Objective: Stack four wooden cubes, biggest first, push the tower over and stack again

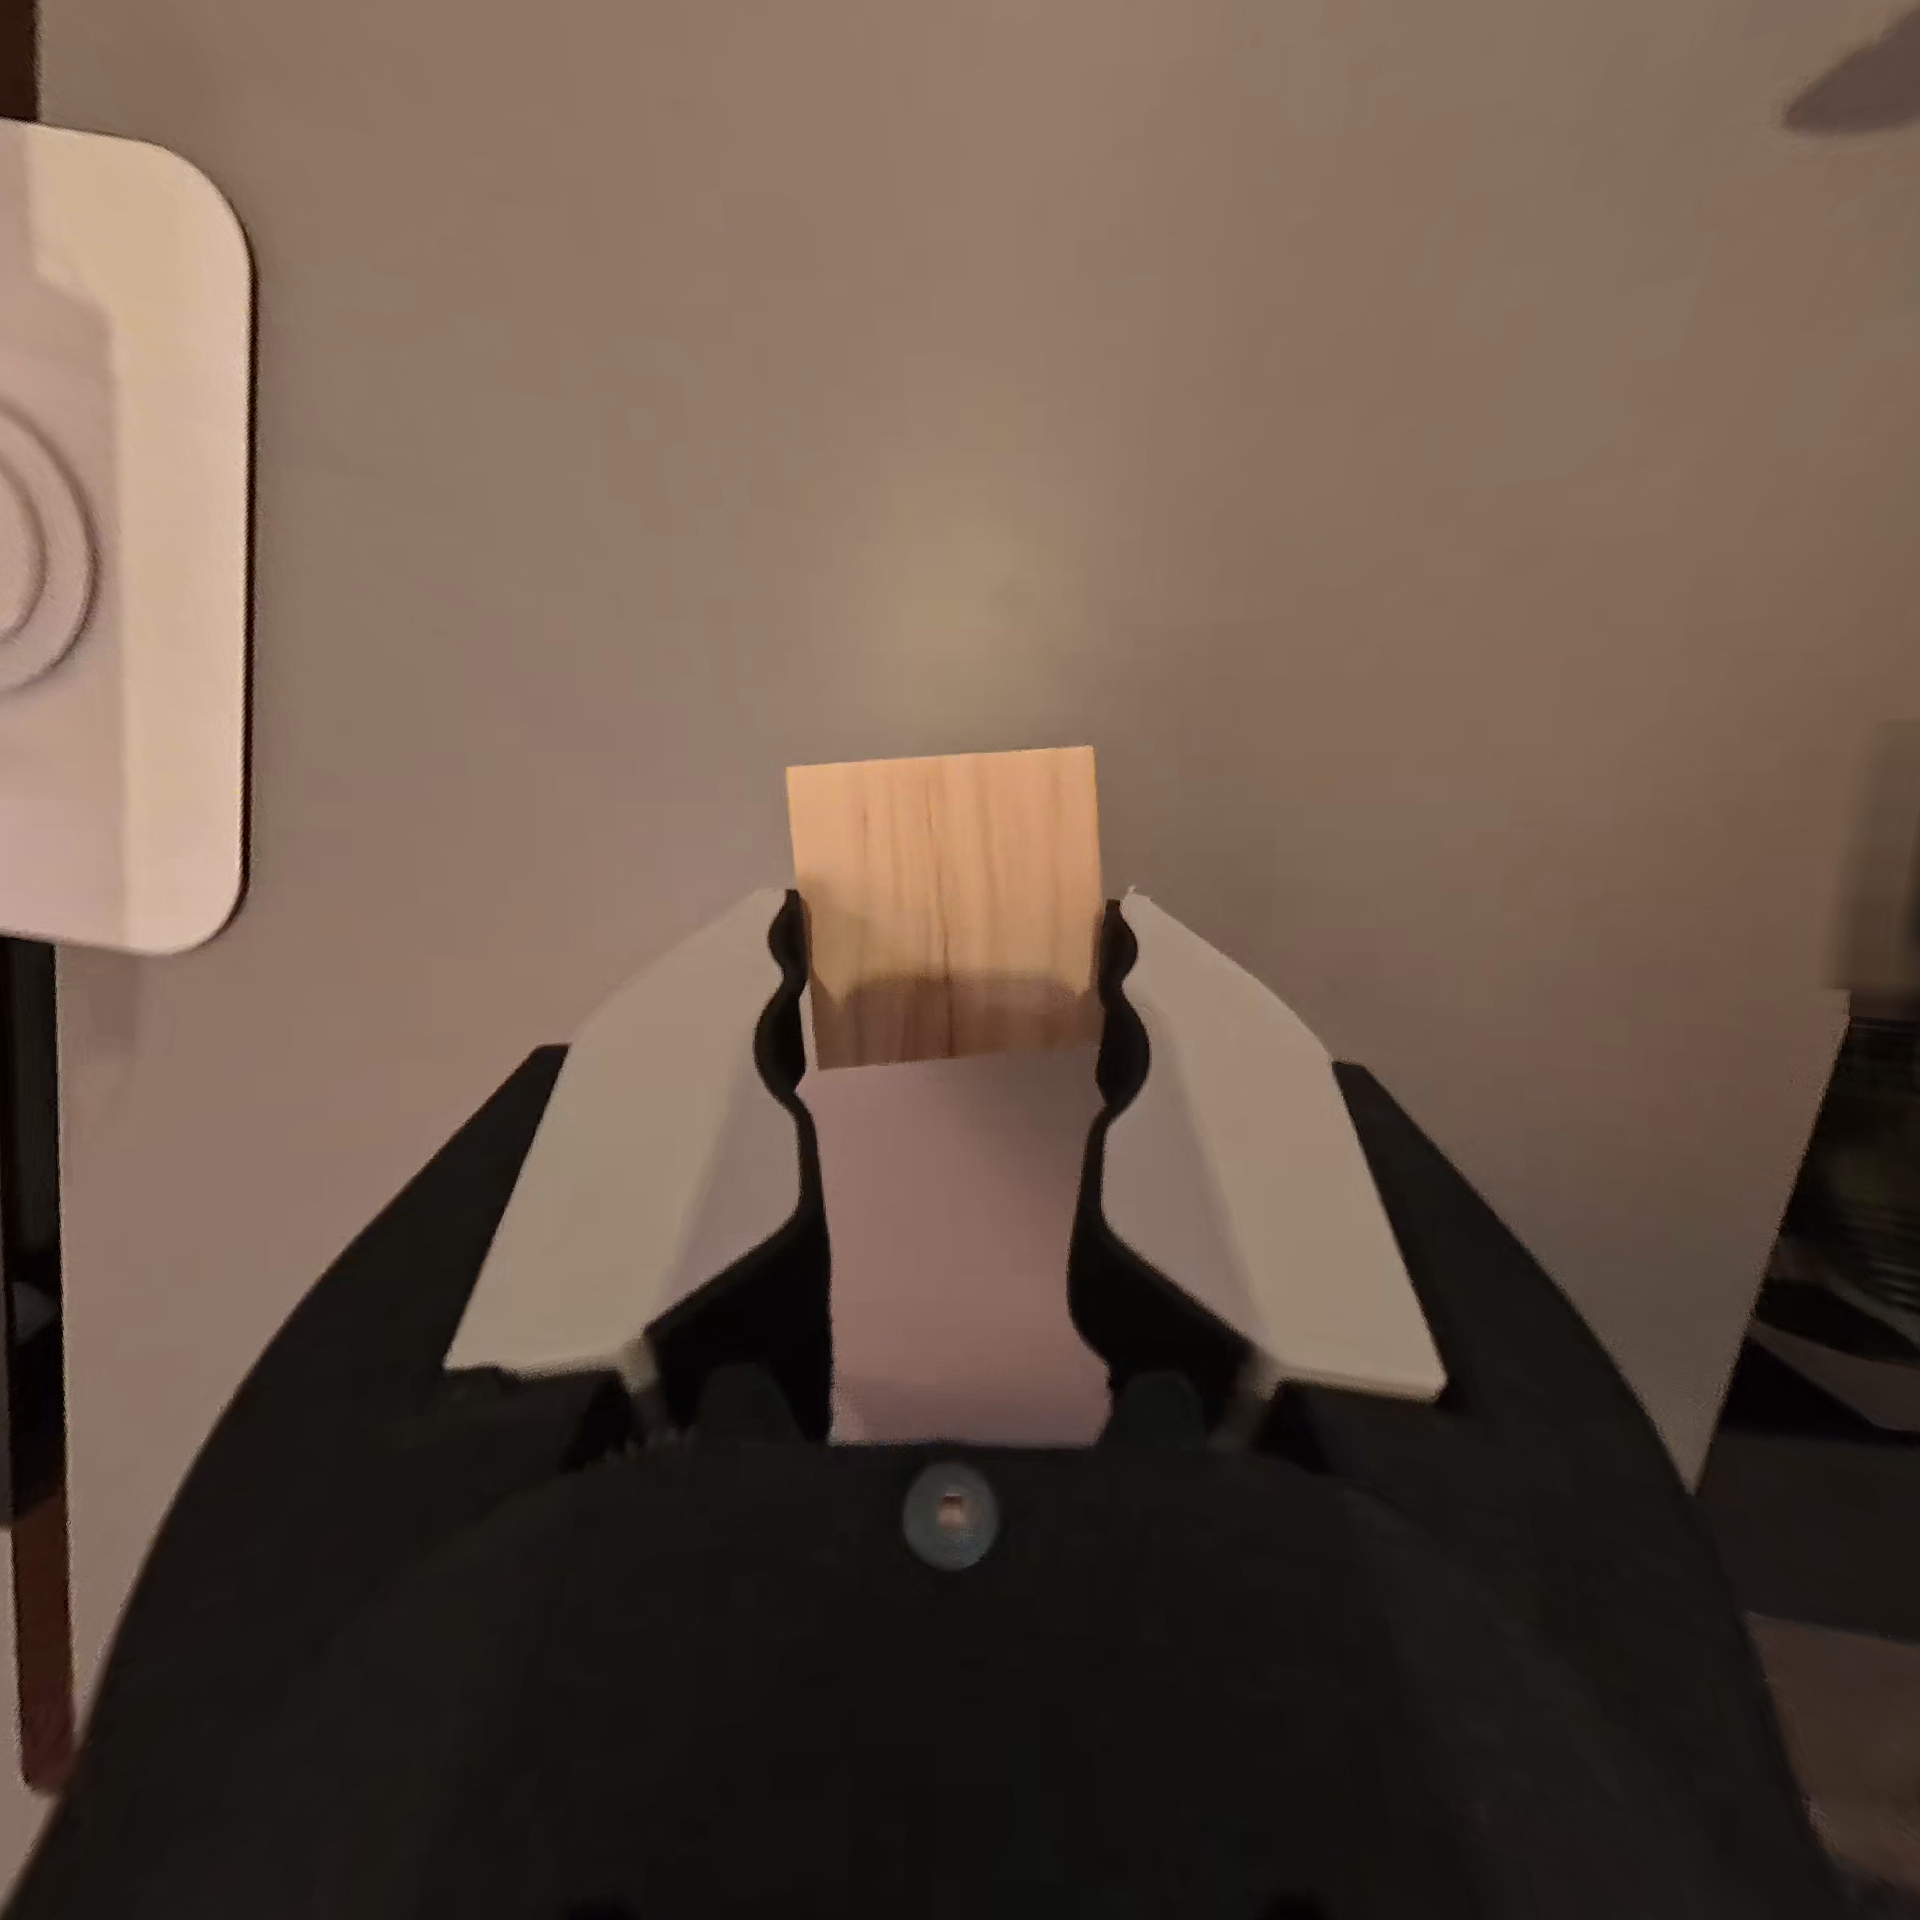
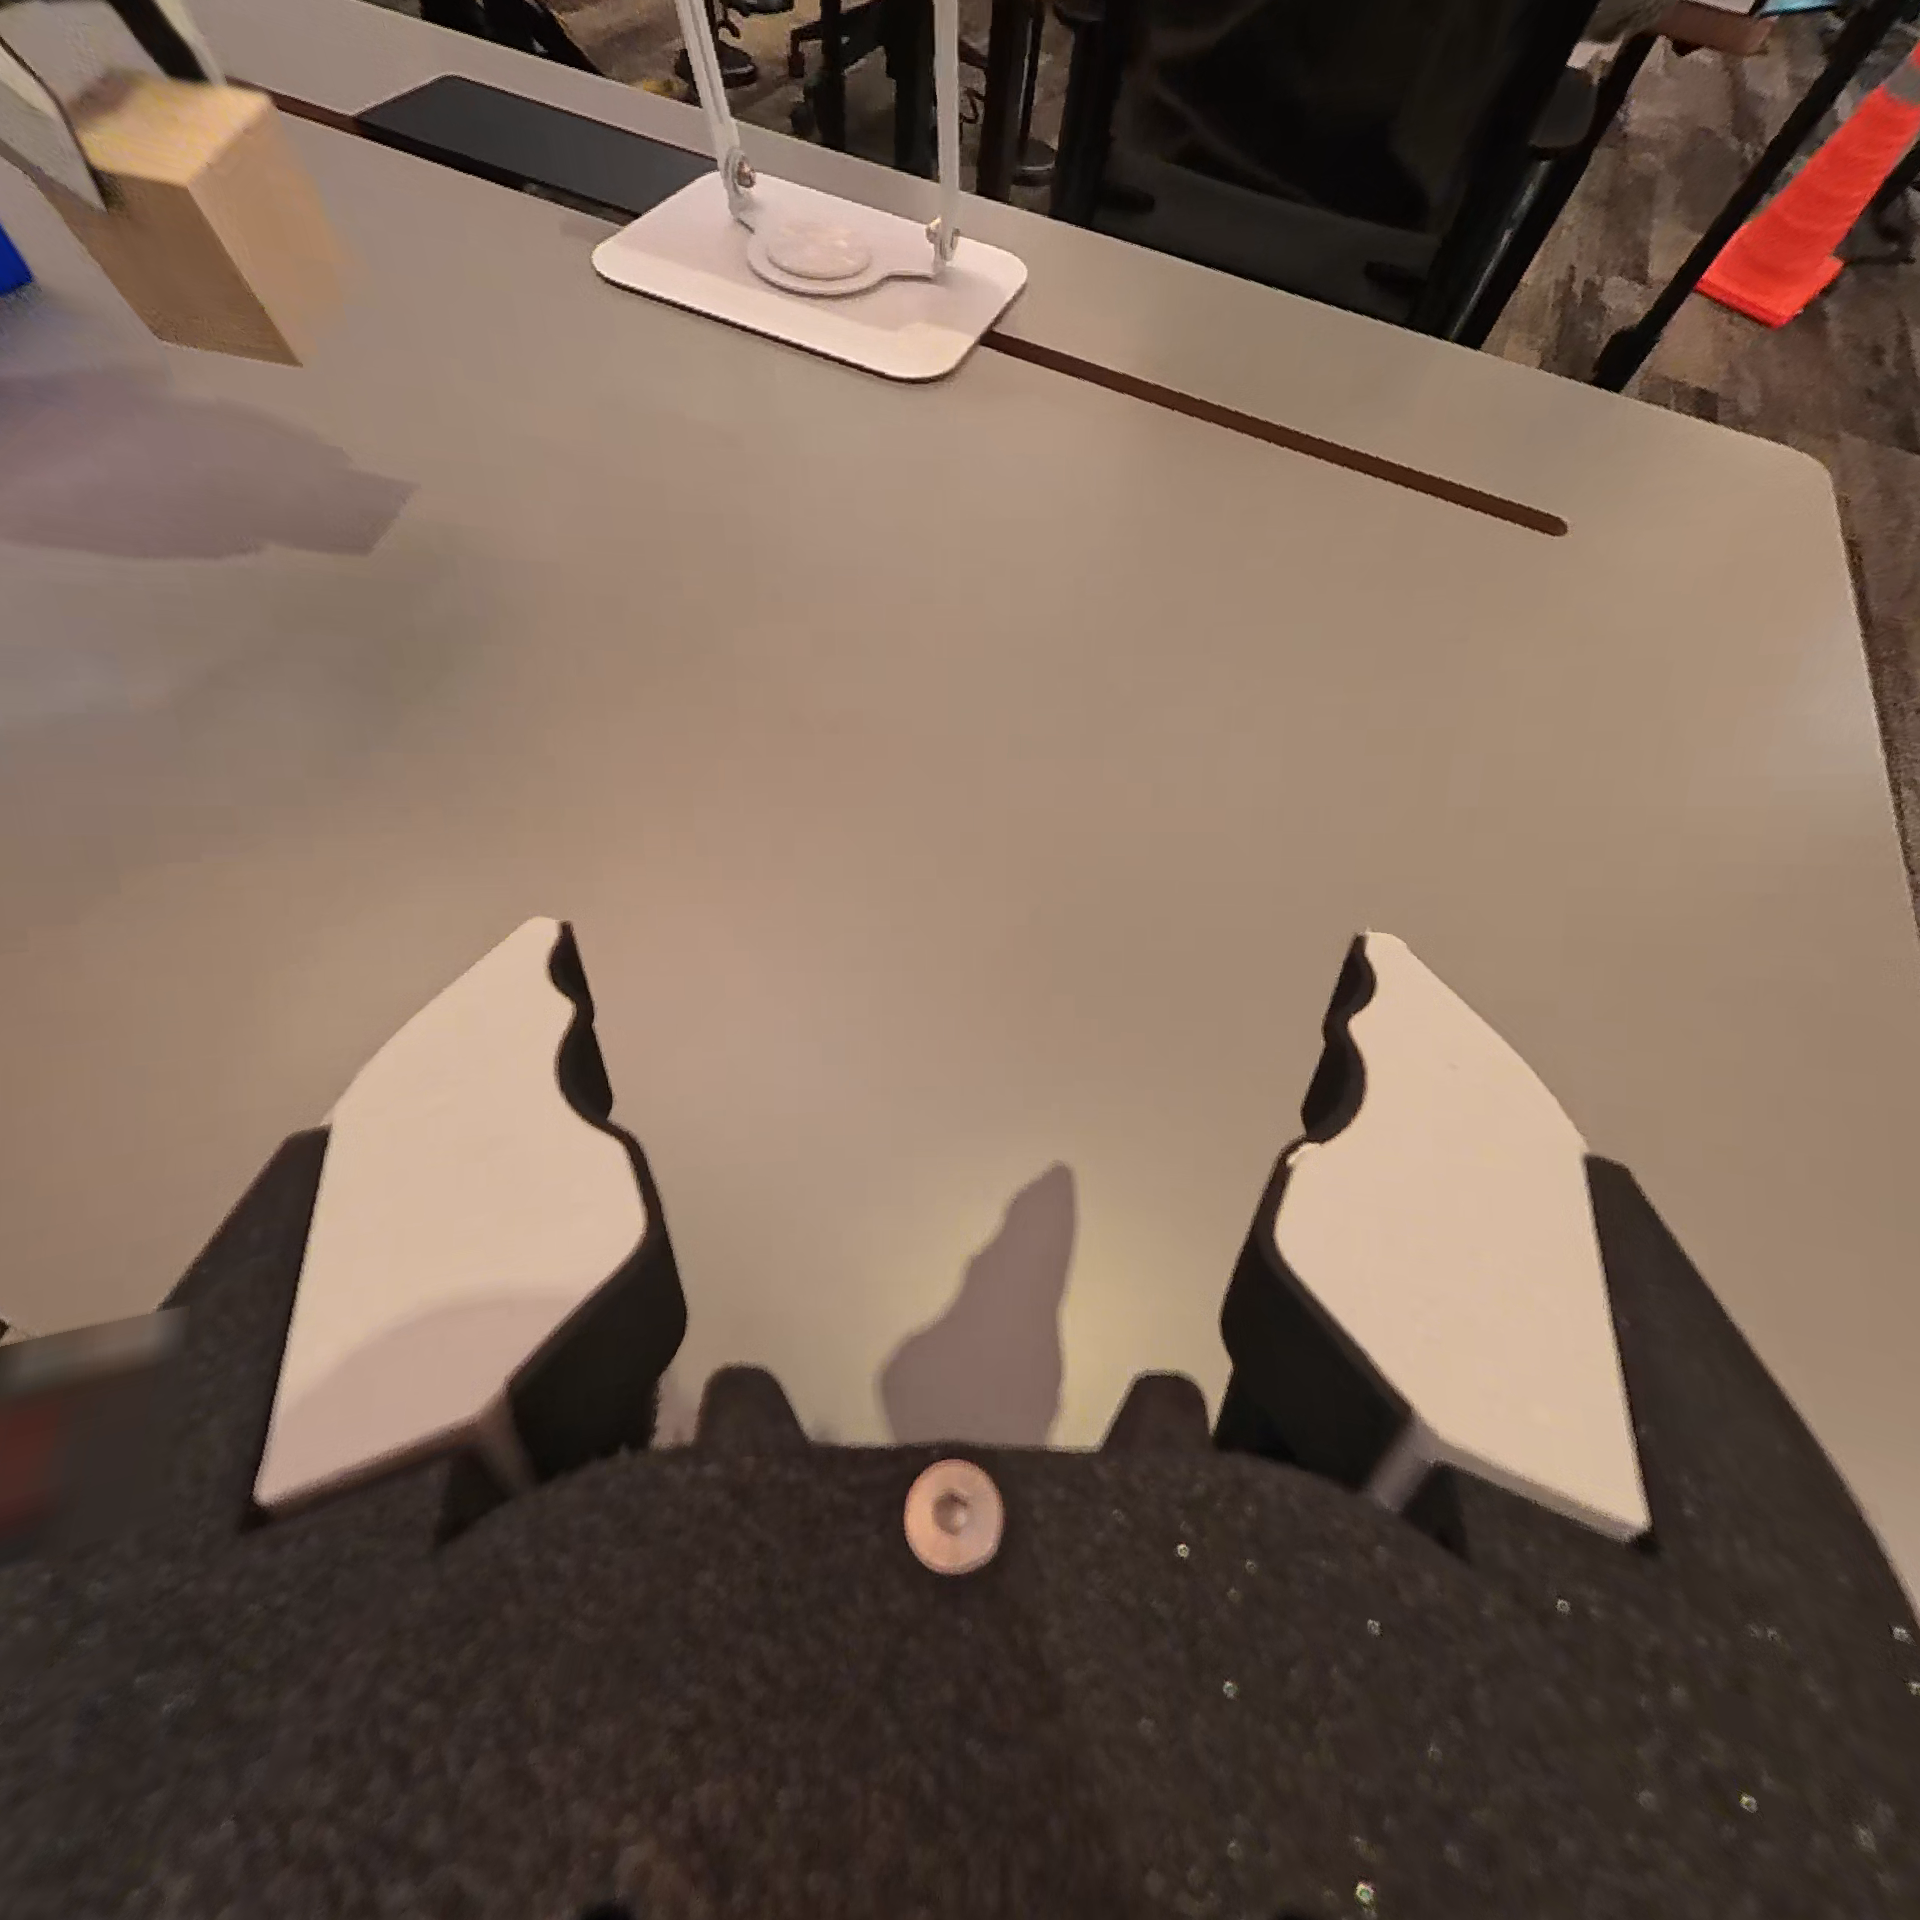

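My left gripper (image 1: 951, 899) is shut on a light wooden cube (image 1: 945, 883) and holds it in the air above the grey table (image 1: 1247, 520). The same cube shows blurred at the top left of the right wrist view (image 2: 208, 229), gripped by the left gripper's white fingers (image 2: 42, 135), with its shadow on the table below. My right gripper (image 2: 961, 935) is open and empty, low over bare grey table (image 2: 935, 675). No other cube shows in either view.
A white lamp base (image 2: 810, 275) stands at the table's far side on a dark slot (image 2: 1299, 436); it also shows at the left of the left wrist view (image 1: 114, 540). A black flat device (image 2: 520, 135) lies beyond it. The table's right edge (image 2: 1870, 727) borders carpet.
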Demonstrator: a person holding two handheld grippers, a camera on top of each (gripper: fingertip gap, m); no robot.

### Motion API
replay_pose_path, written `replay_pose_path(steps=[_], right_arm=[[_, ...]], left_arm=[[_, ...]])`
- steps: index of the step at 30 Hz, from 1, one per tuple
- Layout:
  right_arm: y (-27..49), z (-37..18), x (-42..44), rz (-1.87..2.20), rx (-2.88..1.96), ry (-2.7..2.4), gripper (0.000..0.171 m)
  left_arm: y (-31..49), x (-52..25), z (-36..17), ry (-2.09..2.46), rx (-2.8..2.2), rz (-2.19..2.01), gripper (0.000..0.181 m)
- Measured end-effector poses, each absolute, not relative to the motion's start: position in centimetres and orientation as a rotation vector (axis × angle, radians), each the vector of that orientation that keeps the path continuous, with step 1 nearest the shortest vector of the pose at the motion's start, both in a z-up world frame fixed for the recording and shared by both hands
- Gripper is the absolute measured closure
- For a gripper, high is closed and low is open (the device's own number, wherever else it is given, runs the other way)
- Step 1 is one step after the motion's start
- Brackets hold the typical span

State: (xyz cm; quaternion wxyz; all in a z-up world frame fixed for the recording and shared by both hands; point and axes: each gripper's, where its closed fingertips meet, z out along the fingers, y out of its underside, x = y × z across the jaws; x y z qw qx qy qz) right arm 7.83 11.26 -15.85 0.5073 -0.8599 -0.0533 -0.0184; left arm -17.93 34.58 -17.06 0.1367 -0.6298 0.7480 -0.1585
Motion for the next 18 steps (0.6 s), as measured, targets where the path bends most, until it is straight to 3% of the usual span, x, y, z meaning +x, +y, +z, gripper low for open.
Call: replay_pose_path(steps=[18], right_arm=[[11.3,-16.5,8.6,-0.058,-2.105,-0.114,0.040]], left_arm=[[34.8,-13.4,-23.7,2.410,-1.675,-0.599,0.127]])
